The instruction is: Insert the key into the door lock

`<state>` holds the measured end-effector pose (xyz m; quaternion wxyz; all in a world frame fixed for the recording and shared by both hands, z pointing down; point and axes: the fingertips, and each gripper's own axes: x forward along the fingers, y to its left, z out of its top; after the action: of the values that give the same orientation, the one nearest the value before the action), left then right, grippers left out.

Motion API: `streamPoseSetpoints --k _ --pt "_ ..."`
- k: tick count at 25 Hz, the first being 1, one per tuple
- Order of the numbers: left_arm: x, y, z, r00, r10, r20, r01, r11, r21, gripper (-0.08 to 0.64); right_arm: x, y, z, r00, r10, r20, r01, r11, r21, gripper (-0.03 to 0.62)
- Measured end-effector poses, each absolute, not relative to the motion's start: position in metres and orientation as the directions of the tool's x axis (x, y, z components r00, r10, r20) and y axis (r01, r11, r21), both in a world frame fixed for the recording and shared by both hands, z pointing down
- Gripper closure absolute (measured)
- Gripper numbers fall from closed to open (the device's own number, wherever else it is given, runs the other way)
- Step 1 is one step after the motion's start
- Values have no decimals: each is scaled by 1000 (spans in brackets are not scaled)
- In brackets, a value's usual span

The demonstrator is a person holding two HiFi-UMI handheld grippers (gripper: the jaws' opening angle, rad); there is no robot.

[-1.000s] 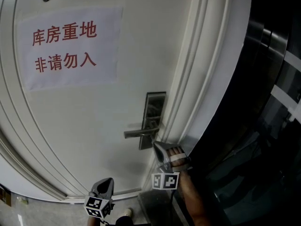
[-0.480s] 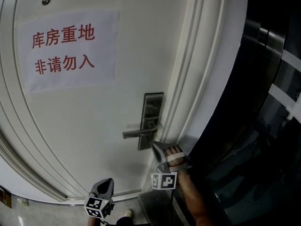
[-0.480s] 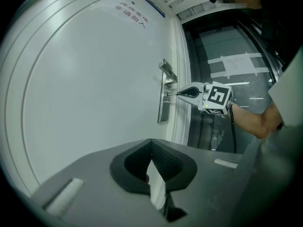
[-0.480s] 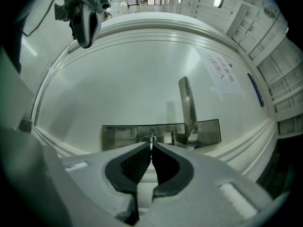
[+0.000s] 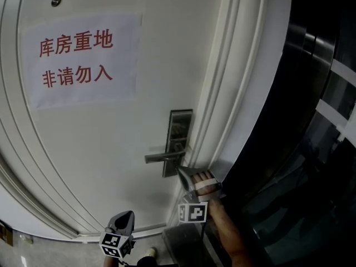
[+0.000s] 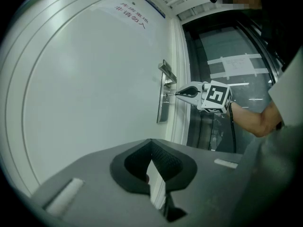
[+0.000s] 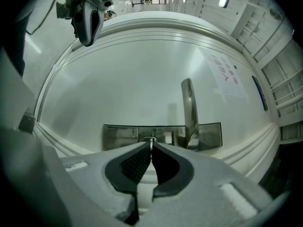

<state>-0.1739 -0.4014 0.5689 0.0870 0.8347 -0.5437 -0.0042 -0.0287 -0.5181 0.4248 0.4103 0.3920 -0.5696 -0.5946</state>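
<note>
A white door carries a metal lock plate (image 5: 179, 139) with a lever handle (image 5: 161, 157). My right gripper (image 5: 181, 171) points level at the plate below the handle, shut on a small metal key (image 7: 151, 142). The key's tip meets the round keyhole (image 7: 151, 138) on the lock plate (image 7: 118, 135); how deep it sits I cannot tell. In the left gripper view the key (image 6: 170, 93) bridges the right gripper (image 6: 179, 93) and the plate (image 6: 162, 111). My left gripper (image 5: 125, 217) hangs lower left, away from the door hardware, shut on nothing (image 6: 151, 142).
A paper sign with red characters (image 5: 80, 57) is stuck to the door above left of the lock. The white moulded door frame (image 5: 233, 93) runs right beside the plate. Dark glass panels (image 5: 317, 149) stand further right. The person's forearm (image 5: 225, 232) trails behind the right gripper.
The right gripper's marker cube has tilted slightly, a small roll about its pointing line. Both grippers stay where they were, and the key stays at the keyhole.
</note>
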Motion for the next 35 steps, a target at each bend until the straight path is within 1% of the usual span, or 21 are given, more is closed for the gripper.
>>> streamPoseSetpoints --k 15,35 --pt "-185 -396 570 393 -915 91 -913 -378 152 558 -34 -526 425 -335 -942 10 47 -6 999 581" --pt "-188 -398 572 408 -908 95 -906 -390 162 558 -34 -531 423 -319 -948 15 51 -2 999 581"
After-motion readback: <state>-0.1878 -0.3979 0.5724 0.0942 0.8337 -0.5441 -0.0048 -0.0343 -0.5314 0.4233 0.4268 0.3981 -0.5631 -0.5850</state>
